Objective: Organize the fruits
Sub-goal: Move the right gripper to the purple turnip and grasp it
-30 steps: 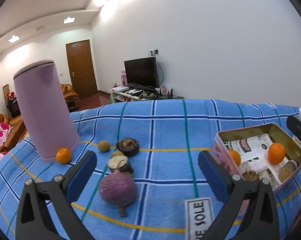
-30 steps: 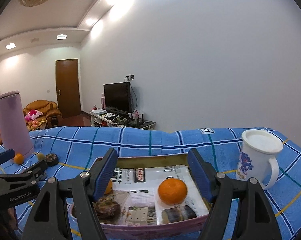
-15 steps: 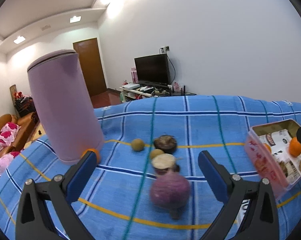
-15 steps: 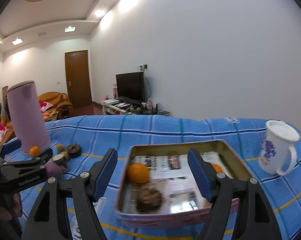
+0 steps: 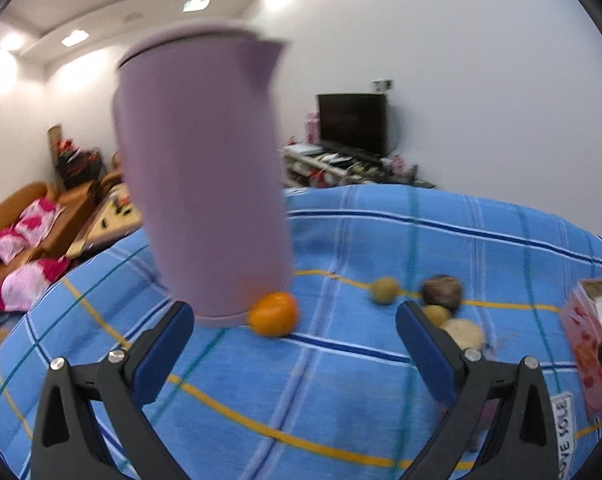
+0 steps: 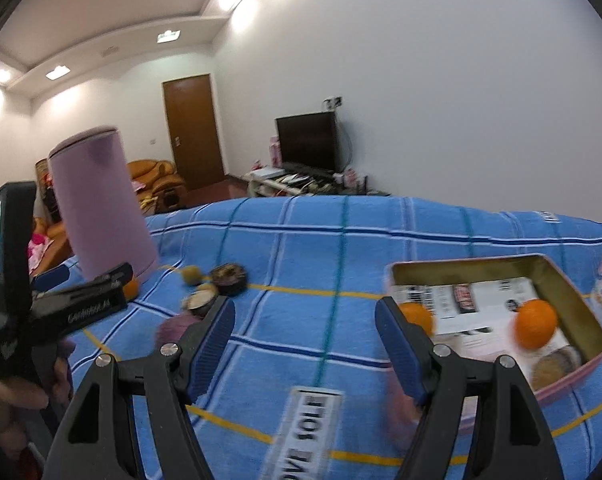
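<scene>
Judging the orange (image 5: 273, 314) firm, light and prone to roll, we'd pinch its middle; left tool (image 5: 293, 344) and right tool (image 6: 305, 344) gape empty.

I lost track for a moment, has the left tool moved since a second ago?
Yes. The left tool has swung left toward the purple canister; the orange beside it now sits between the open fingers.

My left gripper (image 5: 293, 344) and right gripper (image 6: 305, 340) share black triangular frames, blue finger pads (image 6: 213, 344) and silver screws. White lettering marks the left one's side; my bare hand (image 6: 9, 396) shows.
</scene>
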